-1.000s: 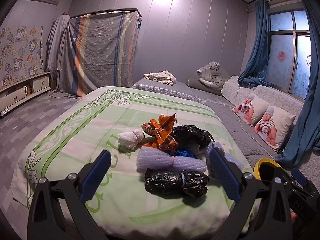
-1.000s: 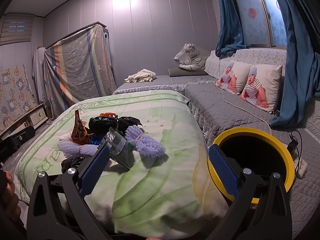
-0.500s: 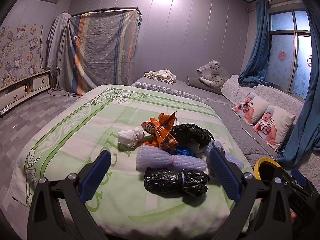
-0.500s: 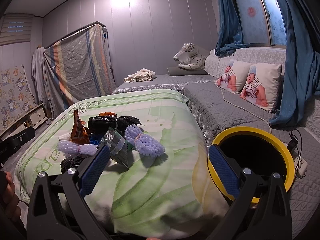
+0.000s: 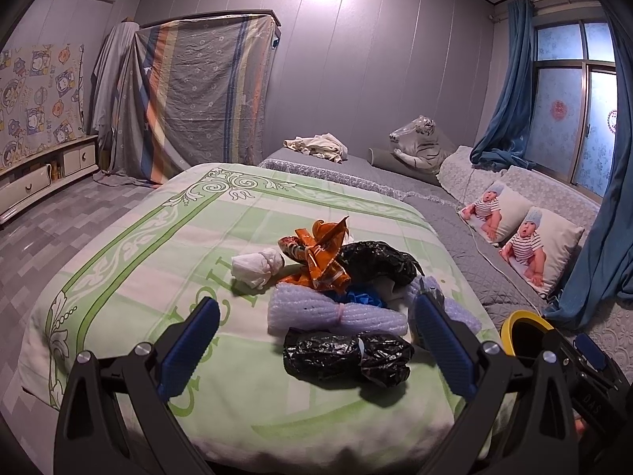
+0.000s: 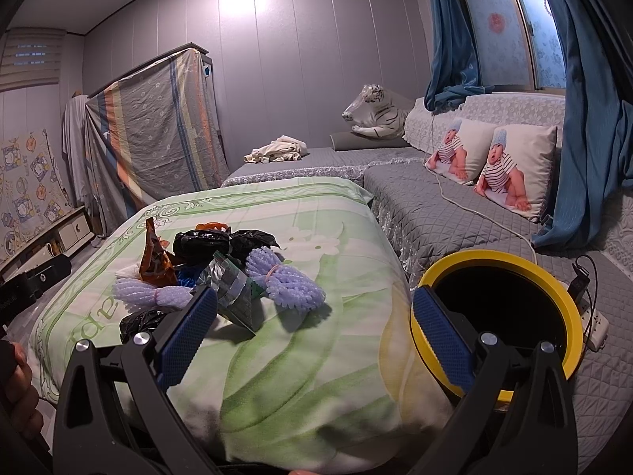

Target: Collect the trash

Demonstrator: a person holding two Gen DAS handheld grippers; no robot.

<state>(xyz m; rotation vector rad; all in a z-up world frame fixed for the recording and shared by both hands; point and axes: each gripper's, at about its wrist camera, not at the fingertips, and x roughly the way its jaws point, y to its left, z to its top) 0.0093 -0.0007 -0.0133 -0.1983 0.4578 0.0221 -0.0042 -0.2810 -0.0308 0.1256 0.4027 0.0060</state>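
I'm at the start: nothing is picked up yet. My left gripper (image 5: 316,340) and right gripper (image 6: 314,334) both hang empty, fingers wide. The trash pile (image 5: 336,289) lies on the bed (image 5: 138,261); the yellow-rimmed bin (image 6: 502,316) stands beside it. Next I'd reach for the nearest black bag (image 5: 348,356).

In the left view we see only a sliver of the bin (image 5: 524,322), blocked by the right gripper's body. The blue scrap (image 5: 362,297) lies mostly buried under the orange wrapper (image 5: 322,255). In the right view the near black bag (image 6: 140,322) is half hidden behind a finger (image 6: 186,334).
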